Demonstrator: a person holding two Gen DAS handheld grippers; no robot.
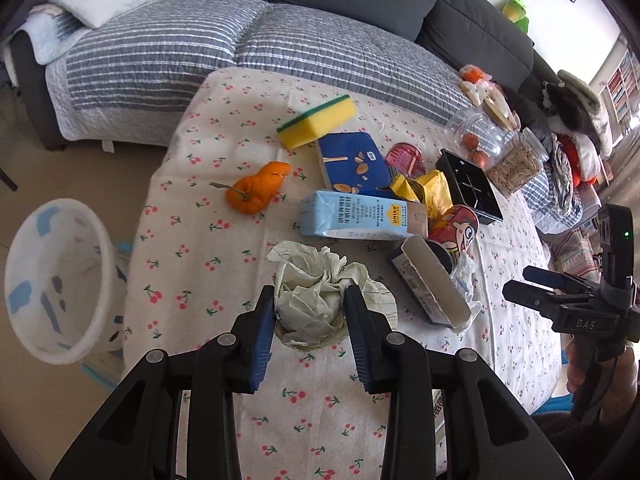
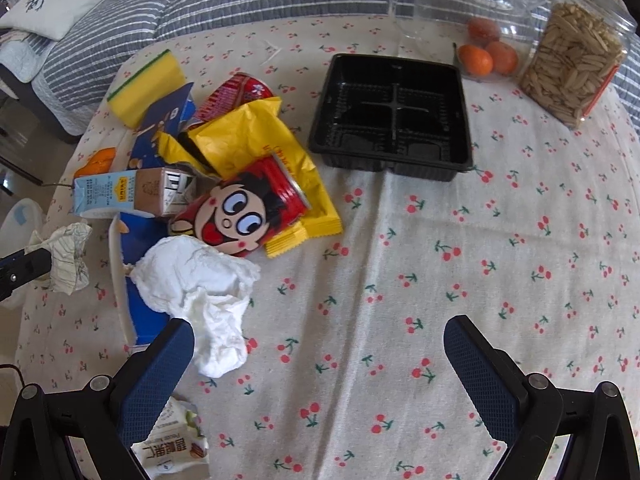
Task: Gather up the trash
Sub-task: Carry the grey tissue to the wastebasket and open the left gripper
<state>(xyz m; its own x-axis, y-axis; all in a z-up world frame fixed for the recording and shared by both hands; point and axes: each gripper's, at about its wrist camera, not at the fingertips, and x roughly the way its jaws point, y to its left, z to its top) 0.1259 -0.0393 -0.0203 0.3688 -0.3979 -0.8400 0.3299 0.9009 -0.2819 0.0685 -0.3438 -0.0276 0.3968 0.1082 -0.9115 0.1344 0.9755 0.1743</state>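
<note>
My left gripper (image 1: 309, 300) is shut on a crumpled cream paper wad (image 1: 316, 300), which also shows at the left edge of the right wrist view (image 2: 66, 258). A white waste basket (image 1: 56, 280) stands on the floor left of the table. My right gripper (image 2: 318, 334) is open and empty above the cherry tablecloth (image 2: 400, 280), and it shows at the right of the left wrist view (image 1: 532, 280). A white crumpled tissue (image 2: 200, 288) lies by its left finger. A red cartoon can (image 2: 244, 208), a milk carton (image 2: 120, 192), a yellow wrapper (image 2: 248, 136) and orange peel (image 1: 256, 188) lie in a pile.
A black plastic tray (image 2: 392, 112), a yellow sponge (image 1: 316, 120), a blue box (image 1: 352, 160), an open carton (image 1: 432, 284), a clear jar of tangerines (image 2: 484, 48) and a jar of seeds (image 2: 572, 64) sit on the table. A striped sofa (image 1: 200, 48) stands behind. A small carton (image 2: 172, 448) lies near.
</note>
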